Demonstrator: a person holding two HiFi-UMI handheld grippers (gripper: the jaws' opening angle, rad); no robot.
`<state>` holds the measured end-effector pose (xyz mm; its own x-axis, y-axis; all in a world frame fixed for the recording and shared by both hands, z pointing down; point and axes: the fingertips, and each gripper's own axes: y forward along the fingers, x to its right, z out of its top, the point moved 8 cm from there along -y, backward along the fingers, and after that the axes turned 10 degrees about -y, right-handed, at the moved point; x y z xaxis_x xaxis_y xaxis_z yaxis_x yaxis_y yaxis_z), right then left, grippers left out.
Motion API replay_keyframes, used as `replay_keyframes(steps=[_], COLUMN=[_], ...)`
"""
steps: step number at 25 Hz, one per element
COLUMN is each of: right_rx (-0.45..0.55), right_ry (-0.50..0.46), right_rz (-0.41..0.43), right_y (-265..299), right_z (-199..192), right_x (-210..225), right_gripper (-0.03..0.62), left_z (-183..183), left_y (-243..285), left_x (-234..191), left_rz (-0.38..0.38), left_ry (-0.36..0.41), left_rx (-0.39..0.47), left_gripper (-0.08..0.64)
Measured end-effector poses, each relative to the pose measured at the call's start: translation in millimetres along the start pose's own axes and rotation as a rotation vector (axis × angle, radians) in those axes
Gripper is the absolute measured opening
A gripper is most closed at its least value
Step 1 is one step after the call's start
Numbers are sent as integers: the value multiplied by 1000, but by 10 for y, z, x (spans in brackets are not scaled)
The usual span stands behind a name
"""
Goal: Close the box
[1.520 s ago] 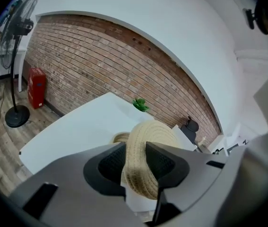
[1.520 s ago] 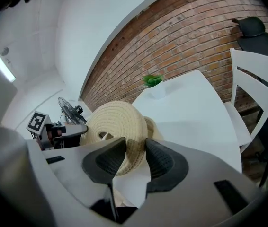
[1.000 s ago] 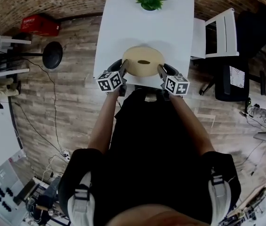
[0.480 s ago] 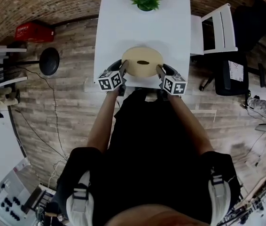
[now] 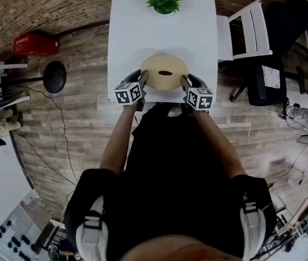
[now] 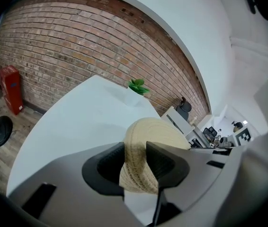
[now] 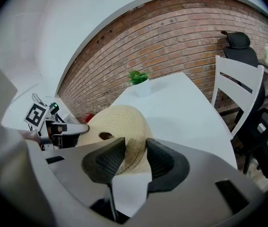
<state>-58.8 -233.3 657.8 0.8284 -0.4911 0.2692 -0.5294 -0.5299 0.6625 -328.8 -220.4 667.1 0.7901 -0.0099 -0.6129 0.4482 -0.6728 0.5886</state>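
A round woven straw lid (image 5: 165,72) with a small dark hole in its top is over the near end of the white table (image 5: 165,31). My left gripper (image 5: 145,79) is shut on its left rim and my right gripper (image 5: 184,80) on its right rim. In the left gripper view the thick woven edge (image 6: 136,174) fills the gap of the left gripper (image 6: 135,167), touching both pads. In the right gripper view the lid (image 7: 115,122) sits likewise inside the right gripper (image 7: 135,157). I cannot tell whether it rests on the table or on a box beneath.
A potted green plant (image 5: 164,0) stands at the table's far end. A white chair (image 5: 246,31) and a black office chair (image 5: 273,75) are to the right. A black stool (image 5: 53,76) and a red crate (image 5: 31,42) stand on the wooden floor to the left.
The head view has drifted a little, so the surroundings shift. Both grippers keep the same hold on the woven lid at the table's near end.
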Motion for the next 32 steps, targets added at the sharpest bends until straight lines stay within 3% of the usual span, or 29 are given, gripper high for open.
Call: replay_keyframes(steps=[11, 32], right_rx=[45, 84], right_ry=[-43, 95], right_rz=[-85, -15], right_y=[35, 117], right_z=[131, 32], right_x=[42, 181], right_gripper=[124, 170], left_z=[32, 95], left_y=[100, 143], left_x=[-45, -122], left_rz=[-14, -78], left_ry=[52, 86], left_rx=[-34, -76], left_gripper=[152, 177])
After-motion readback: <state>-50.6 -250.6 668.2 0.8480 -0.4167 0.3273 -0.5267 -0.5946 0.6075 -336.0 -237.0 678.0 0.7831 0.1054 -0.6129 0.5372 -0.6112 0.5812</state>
